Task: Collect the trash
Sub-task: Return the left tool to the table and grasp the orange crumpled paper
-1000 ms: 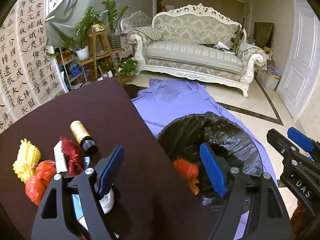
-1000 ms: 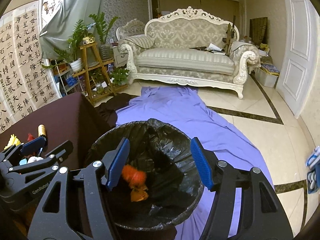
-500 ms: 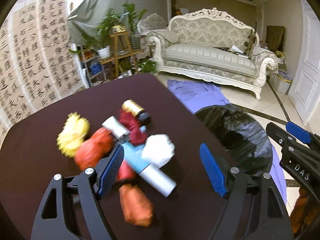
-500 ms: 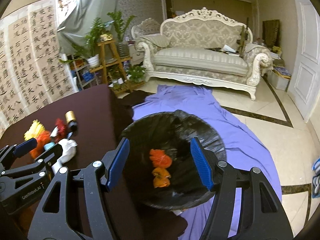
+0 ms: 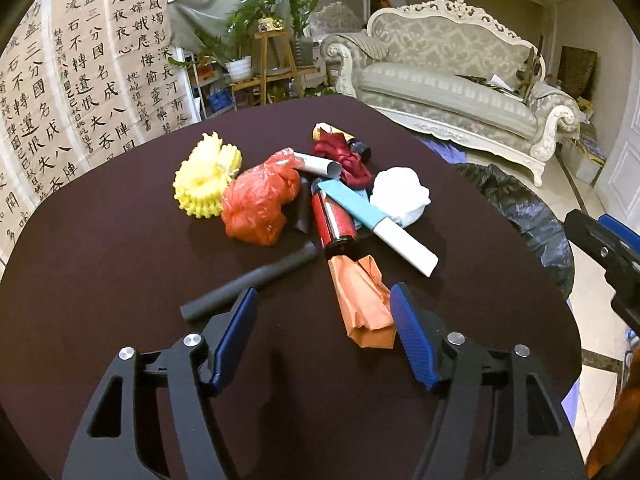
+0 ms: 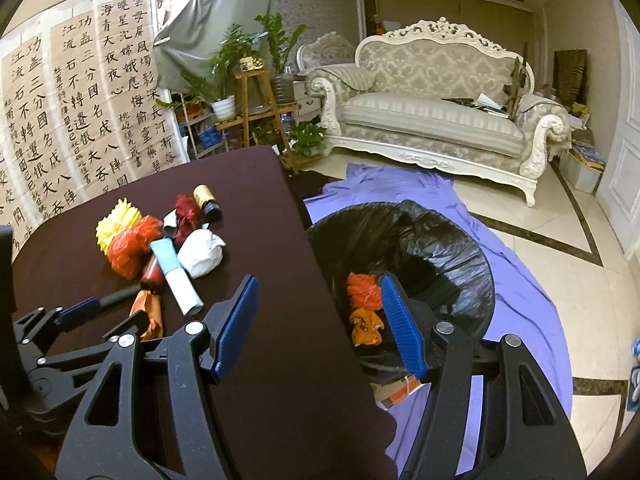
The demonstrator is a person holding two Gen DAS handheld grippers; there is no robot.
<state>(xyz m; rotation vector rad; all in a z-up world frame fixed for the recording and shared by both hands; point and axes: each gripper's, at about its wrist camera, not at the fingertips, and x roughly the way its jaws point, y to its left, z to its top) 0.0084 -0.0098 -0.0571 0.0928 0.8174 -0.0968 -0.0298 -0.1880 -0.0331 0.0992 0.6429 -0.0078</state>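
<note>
A pile of trash lies on the dark round table (image 5: 100, 264): a yellow foam net (image 5: 206, 178), a red plastic bag (image 5: 260, 204), a white crumpled wad (image 5: 400, 196), a red can (image 5: 334, 220), a blue-white box (image 5: 376, 222), a black tube (image 5: 248, 284) and an orange paper wrapper (image 5: 362, 296). My left gripper (image 5: 322, 334) is open and empty, just short of the orange wrapper. My right gripper (image 6: 318, 324) is open and empty over the table edge beside the black-lined bin (image 6: 452, 248), which holds two orange wads (image 6: 362, 290).
A purple cloth (image 6: 520, 292) covers the floor under the bin. A white sofa (image 6: 428, 120), a wooden plant stand (image 6: 256, 100) and calligraphy sheets (image 6: 80, 112) stand beyond the table. A white door (image 5: 624, 152) is at the right.
My left gripper has swung left from the bin to the trash pile and come close to the orange wrapper. My right gripper has shifted left toward the table edge.
</note>
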